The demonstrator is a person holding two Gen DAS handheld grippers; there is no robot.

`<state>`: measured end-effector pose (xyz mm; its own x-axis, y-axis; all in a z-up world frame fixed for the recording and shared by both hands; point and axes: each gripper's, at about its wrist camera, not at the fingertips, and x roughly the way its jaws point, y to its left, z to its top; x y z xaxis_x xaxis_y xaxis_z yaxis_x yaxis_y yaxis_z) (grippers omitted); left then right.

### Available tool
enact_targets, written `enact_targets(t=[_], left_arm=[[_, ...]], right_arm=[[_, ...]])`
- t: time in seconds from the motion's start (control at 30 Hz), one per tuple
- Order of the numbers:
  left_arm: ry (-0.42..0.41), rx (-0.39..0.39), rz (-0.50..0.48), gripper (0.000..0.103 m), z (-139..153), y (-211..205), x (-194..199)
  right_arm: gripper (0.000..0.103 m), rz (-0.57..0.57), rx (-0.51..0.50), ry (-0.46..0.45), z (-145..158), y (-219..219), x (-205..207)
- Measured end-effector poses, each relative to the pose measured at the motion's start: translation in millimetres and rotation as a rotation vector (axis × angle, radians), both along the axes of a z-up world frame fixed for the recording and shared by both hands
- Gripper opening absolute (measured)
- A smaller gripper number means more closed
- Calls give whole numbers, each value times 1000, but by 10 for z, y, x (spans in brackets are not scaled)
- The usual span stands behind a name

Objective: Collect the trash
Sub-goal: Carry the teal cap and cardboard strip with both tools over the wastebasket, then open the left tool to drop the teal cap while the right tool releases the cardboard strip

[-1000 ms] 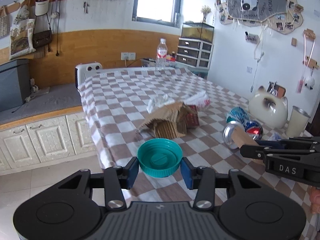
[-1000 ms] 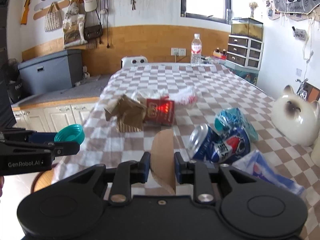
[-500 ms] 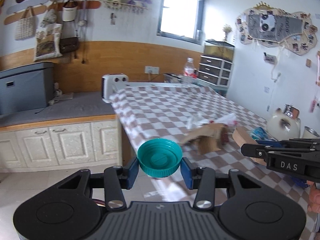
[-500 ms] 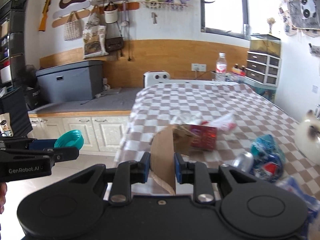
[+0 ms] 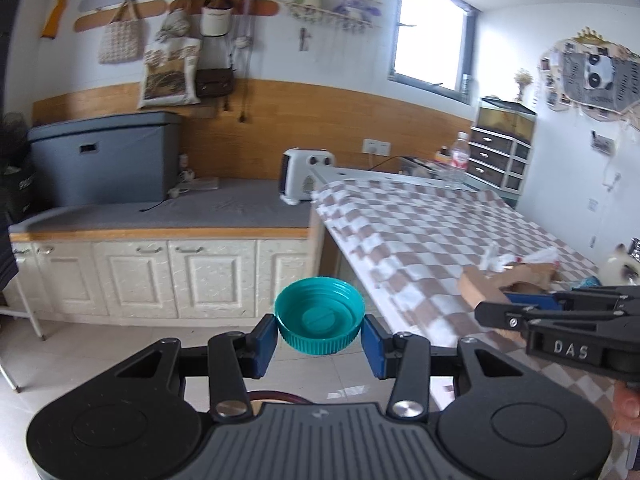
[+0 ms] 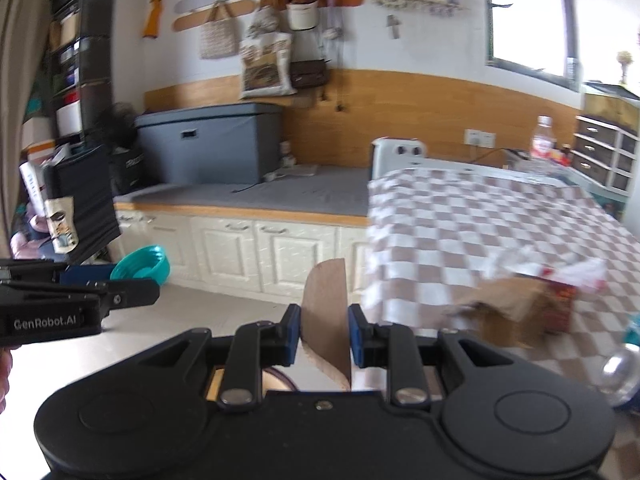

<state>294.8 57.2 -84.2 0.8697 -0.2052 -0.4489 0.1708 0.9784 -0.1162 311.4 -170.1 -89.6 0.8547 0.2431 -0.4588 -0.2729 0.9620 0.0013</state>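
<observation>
Left wrist view first: the left gripper [image 5: 319,334] has its blue fingers [image 5: 265,339] clamped on either side of a teal bottle cap [image 5: 320,315], open side up, so you can see down into it. The cap hangs out over the tiled floor [image 5: 120,356], off the near left corner of the desk [image 5: 420,232] with its brown-and-white checkered cloth. On the right of this view the right gripper [image 5: 516,300] pokes in from the side with a bit of brown cardboard [image 5: 476,288] at its tip. Further back on the desk sits a pile of leftover trash [image 5: 520,264], cardboard and crumpled wrappers, pretty blurry. A clear water bottle [image 5: 458,160] stands at the far end. A white heater [image 5: 306,174] and a big grey box [image 5: 104,158] sit on the grey-topped cabinet [image 5: 160,216] on the left.

Right wrist view: the fingers [image 6: 290,330] here are closed on a curved cardboard piece [image 6: 326,312] standing upright on edge between them. It's also out past the desk's near left edge, above the floor. The left gripper shows up on the left side holding the teal cap [image 6: 140,266], seen side-on. The trash pile [image 6: 520,304] is on the right on the checkered cloth, with what looks like a red packet [image 6: 560,304] and a shiny can end [image 6: 622,372] near the right edge, too blurred to say more. There's something round and dark-rimmed [image 6: 276,378] down below the fingers, mostly hidden by the gripper body, can't tell what it is.
</observation>
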Motion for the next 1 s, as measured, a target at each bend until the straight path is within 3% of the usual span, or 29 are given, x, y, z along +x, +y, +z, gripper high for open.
enact_targets(t=[0.27,0.4,1.0], left_arm=[[84,-30,56,47,-328,393,231],[181,-20,62,47,-596,494,446],[474,-5,58,47,-1742,718,1140]], right_arm=[[26,102,-8,84,-232,453,350],[26,151,-1,165,-410,623,607],[26,239,-95,537,-1638,1213,1461]])
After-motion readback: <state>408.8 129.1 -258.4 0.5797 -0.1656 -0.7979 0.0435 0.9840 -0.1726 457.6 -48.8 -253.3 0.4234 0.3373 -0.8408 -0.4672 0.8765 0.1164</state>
